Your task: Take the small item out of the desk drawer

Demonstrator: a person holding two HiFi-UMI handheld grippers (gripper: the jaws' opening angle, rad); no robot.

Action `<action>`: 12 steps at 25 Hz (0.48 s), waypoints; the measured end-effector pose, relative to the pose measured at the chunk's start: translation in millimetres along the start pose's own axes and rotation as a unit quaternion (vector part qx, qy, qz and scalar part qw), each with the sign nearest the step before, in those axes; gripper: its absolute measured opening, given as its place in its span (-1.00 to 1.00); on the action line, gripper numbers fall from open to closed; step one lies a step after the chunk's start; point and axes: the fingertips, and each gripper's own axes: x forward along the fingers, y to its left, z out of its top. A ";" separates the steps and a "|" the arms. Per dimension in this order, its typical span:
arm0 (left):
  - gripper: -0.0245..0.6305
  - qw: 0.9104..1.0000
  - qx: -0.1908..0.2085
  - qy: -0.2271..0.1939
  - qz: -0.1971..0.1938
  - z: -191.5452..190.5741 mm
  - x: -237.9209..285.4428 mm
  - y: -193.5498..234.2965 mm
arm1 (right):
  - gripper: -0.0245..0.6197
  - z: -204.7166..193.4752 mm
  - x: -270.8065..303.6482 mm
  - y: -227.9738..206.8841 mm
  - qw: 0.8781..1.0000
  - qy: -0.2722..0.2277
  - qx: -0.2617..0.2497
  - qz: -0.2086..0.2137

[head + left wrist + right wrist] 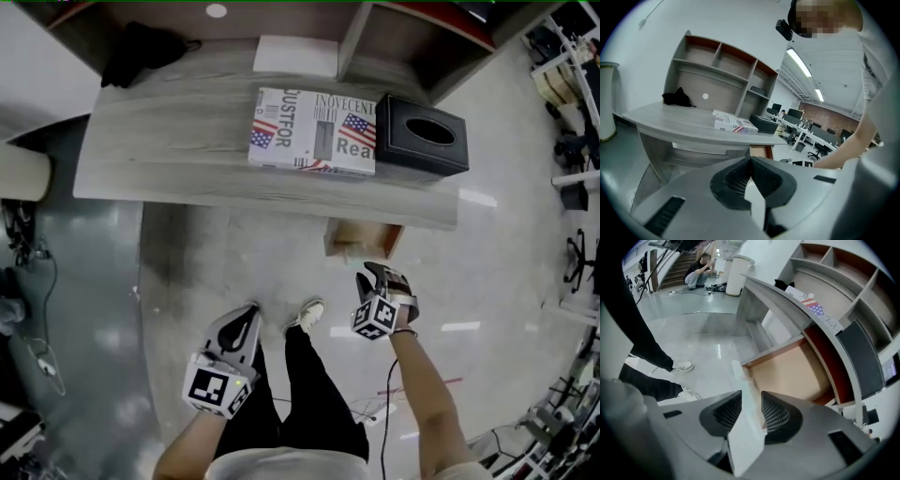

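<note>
On the glossy grey floor (187, 262), a person is standing before a long grey wood-grain desk (169, 141), and a shelf unit (717, 70) with open compartments is rising along the desk's far edge. A printed box (314, 131) with flag pictures is lying flat on the desktop, and a black tissue box (422, 136) is sitting just beside it to the right. Under the desktop's right part, the drawer (787, 371) is standing pulled out and showing a bare tan bottom. The small item is not showing in the part of the drawer that can be seen. The right gripper (751, 394) is hovering at the drawer's front. Its jaws are standing apart, with the pale front panel (740, 376) running between them and no clear squeeze on it. The left gripper (750, 161) is hanging low by the person's leg, pointing toward the desk. Its jaws are meeting at the tips and holding nothing. A black cloth (145, 52) is lying at the desk's back left, and a white shoe (307, 314) is showing between the two grippers.
</note>
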 end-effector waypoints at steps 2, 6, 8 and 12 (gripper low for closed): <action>-0.87 1.000 -0.018 0.001 0.006 -13.0 4.0 7.6 | -0.46 1.8 10.6 2.0 1.000 0.003 -0.011 0.014; -0.87 0.999 -0.039 -0.003 0.020 -27.7 10.0 19.2 | -0.40 6.8 24.4 14.2 0.998 0.004 -0.035 0.045; -0.87 0.999 -0.044 -0.008 0.022 -26.8 12.4 20.7 | -0.38 4.9 30.0 17.5 0.997 0.009 -0.045 0.056; -0.87 0.999 -0.042 -0.010 0.029 -28.1 11.9 26.6 | -0.35 0.6 43.0 21.4 0.996 0.023 -0.055 0.070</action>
